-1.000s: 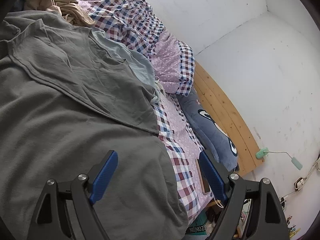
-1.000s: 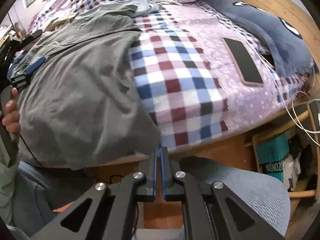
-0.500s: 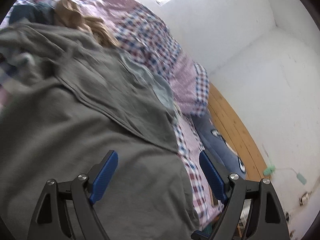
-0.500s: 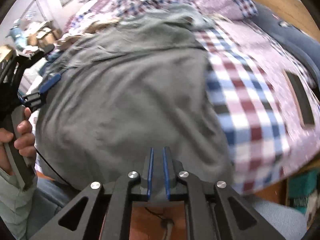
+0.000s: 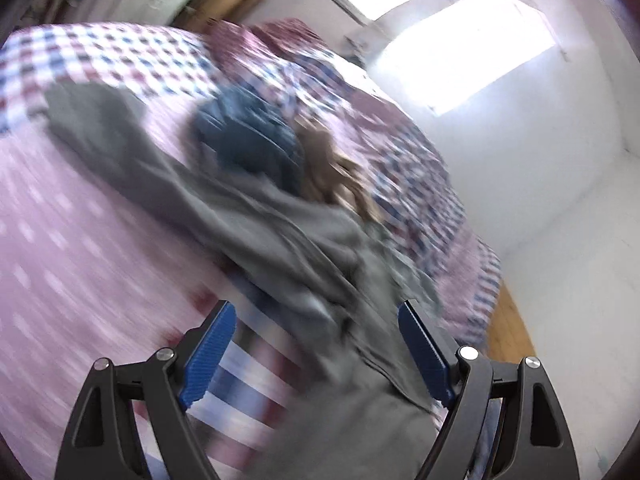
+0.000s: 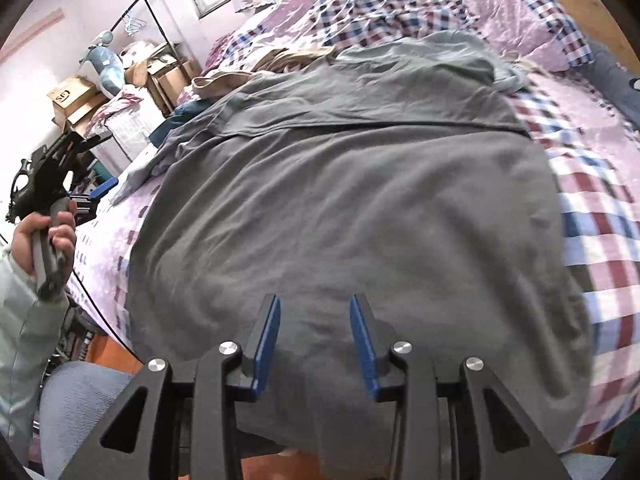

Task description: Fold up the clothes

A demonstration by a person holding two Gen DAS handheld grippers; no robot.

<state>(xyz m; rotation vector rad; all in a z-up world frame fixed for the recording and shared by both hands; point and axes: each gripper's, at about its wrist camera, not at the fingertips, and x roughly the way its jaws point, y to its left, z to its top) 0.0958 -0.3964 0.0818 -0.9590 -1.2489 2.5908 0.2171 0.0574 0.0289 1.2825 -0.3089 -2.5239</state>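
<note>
Bed: checked-and-lilac cover (image 6: 592, 216) spans the scene, serving as folding surface.
Grey garment (image 6: 352, 208): spread flat mid-bed, near hem hanging over the near edge, likely laid out for folding.
Right gripper (image 6: 316, 336): angled down over near hem, jaws just opening, partly parted, nothing clamped.
Left gripper (image 5: 316, 354): far left, hand-held, jaws wide, empty.

Left wrist view is a smeary mess: heavy motion blur all over the bedspread (image 5: 92, 216) and the grey garment (image 5: 280, 240), only the black frame and blue pads at the bottom stay crisp. The window (image 5: 452, 36) is totally blown out, daylight washing the white wall. Right wrist view is way sharper, soft even daylight, slight blur on the right-hand checks. Both have strong fisheye bending and dark vignetted corners.
</note>
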